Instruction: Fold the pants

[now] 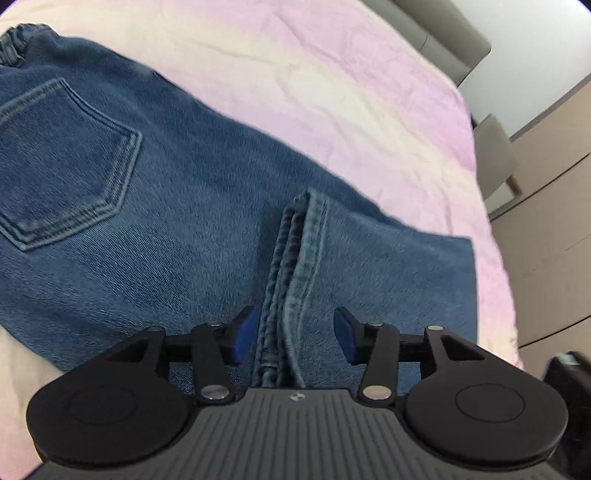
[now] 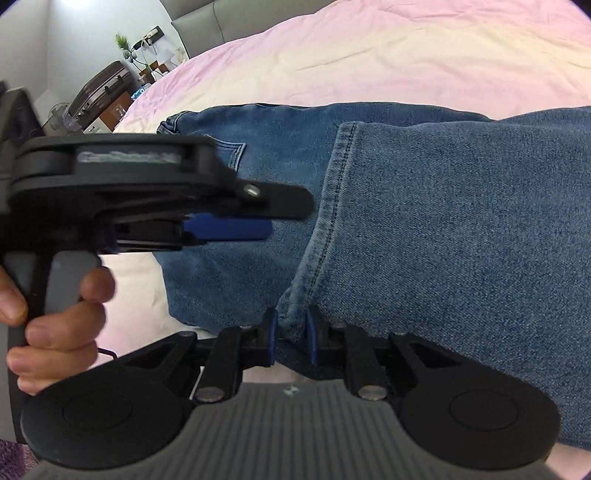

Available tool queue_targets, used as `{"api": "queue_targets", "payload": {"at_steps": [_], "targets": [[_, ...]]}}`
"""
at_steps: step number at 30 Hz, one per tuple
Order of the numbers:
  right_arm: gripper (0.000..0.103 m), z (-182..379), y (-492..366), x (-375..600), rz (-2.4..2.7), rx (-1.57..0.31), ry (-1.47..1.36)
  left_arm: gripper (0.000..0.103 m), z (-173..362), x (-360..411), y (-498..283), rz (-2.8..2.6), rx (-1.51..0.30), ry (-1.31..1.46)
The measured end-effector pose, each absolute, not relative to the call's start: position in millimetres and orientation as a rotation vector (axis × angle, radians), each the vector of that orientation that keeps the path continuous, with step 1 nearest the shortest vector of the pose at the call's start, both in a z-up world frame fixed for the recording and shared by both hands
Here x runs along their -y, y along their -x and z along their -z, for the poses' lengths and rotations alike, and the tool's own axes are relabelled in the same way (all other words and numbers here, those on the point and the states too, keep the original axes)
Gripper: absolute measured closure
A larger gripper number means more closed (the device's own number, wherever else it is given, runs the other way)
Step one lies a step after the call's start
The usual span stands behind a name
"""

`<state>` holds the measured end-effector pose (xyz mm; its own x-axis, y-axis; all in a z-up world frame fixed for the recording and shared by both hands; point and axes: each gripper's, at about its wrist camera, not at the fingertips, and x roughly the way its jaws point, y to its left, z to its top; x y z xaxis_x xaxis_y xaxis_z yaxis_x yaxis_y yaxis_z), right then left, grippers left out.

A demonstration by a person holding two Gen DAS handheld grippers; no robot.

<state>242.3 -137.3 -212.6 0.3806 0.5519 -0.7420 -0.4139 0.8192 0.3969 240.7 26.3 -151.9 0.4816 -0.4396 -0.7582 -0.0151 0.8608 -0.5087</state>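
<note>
This is a bedroom in a home. A wide bed (image 2: 369, 55) under a pale pink and cream sheet fills most of both views, with a grey padded headboard (image 2: 207, 26) at its far end against a white wall. Far left of the bed, a suitcase (image 2: 101, 86) rests on a low wooden bedside unit, with a small green plant (image 2: 123, 42) and some cables nearby. On the right, beige cabinet fronts (image 1: 546, 192) stand close to the bed.
</note>
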Motion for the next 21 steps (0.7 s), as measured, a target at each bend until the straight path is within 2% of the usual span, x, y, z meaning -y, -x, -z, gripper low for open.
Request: {"api": "queue_targets", "payload": {"at_steps": [4,6,8,10,11,14,21], "targets": [[0.090,212.9,-241.9,136.6,-0.630,-0.990,-0.143,0.048,173.5,-9.1,-250.6,0.269,-1.083,0.449],[0.087,212.9,-242.8,139.0,-0.628,-0.984,-0.153,0.055,174.8,-2.2,-252.3,0.274,-1.079,0.424],[0.082,211.3,-241.1,144.0,-0.627,-0.975,-0.165,0.070,172.3,2.3,-252.3,0.251,-1.077,0.390],[0.071,208.1,-238.4,148.8,-0.636,-0.969,-0.167,0.076,169.3,2.4,-250.2,0.239,-1.067,0.401],[0.061,204.2,-238.1,152.1,-0.634,-0.961,-0.161,0.079,167.0,3.5,-248.1,0.239,-1.055,0.396],[0.050,194.2,-230.2,162.5,-0.611,-0.919,-0.107,0.085,153.3,16.0,-238.2,0.222,-0.999,0.324],[0.048,163.1,-213.3,228.1,-0.477,-0.810,-0.065,0.088,94.6,29.7,-238.0,0.234,-0.864,0.228]]}}
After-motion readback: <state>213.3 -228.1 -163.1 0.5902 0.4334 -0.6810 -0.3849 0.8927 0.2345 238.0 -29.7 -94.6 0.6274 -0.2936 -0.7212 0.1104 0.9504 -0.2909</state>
